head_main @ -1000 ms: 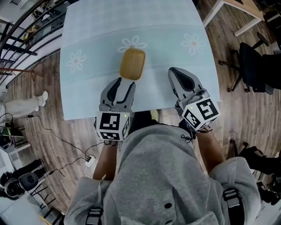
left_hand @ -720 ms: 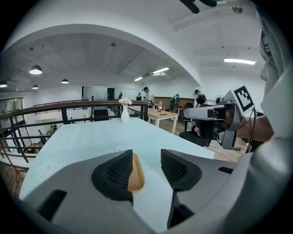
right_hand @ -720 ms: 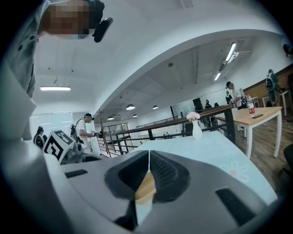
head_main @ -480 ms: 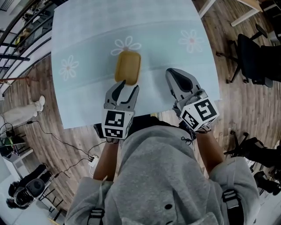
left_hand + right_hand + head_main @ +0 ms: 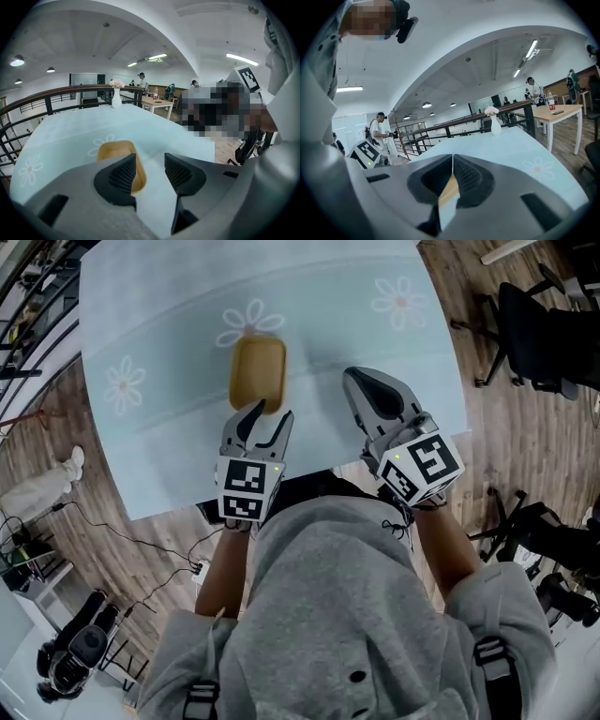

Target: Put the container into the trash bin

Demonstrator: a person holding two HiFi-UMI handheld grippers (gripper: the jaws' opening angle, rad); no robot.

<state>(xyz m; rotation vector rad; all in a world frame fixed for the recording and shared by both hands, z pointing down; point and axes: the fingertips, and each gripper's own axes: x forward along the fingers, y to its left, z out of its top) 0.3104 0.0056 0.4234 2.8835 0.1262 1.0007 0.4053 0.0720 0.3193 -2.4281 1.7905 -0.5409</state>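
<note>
Jaws spread on the left gripper (image 5: pixel 269 415), pointing at the container's (image 5: pixel 258 371) near end; right gripper (image 5: pixel 362 381) clenched empty, low over the bench (image 5: pixel 159 324).

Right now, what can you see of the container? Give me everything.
The container is a shallow tan tray, oblong with rounded corners and a raised rim. It looks like moulded fibre or plastic. It is open-topped, seems empty, and lies flat on the pale blue table, just below a daisy print. The open left gripper is at its near end, with one jaw overlapping the near rim. Whether they touch cannot be told. Nothing else is near it.
</note>
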